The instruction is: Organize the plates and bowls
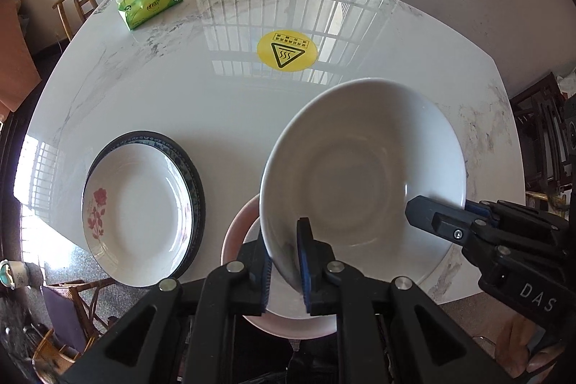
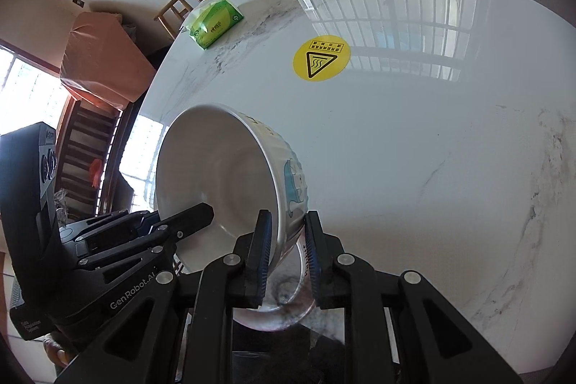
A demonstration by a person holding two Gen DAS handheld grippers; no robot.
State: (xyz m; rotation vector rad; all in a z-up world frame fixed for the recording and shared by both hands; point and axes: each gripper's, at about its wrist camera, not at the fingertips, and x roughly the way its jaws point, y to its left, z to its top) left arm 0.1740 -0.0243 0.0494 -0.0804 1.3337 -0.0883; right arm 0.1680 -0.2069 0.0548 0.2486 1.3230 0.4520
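A round yellow sticker (image 1: 287, 50) on the table (image 1: 216, 103) bears a black triangle with three wavy heat lines, the hot-surface sign; the small lines of characters above it are too fine to read. In the left wrist view the right gripper (image 1: 437, 216) carries the white letters "DAS" on its body. In the right wrist view the left gripper (image 2: 201, 216) reads "GenRobot.AI" along its arm, with small white print lower on the housing, too small to make out. The green tissue pack (image 1: 151, 2) has a logo and print that cannot be read. The bowl (image 2: 230, 175) shows a blue cartoon figure and faint lettering, unreadable.
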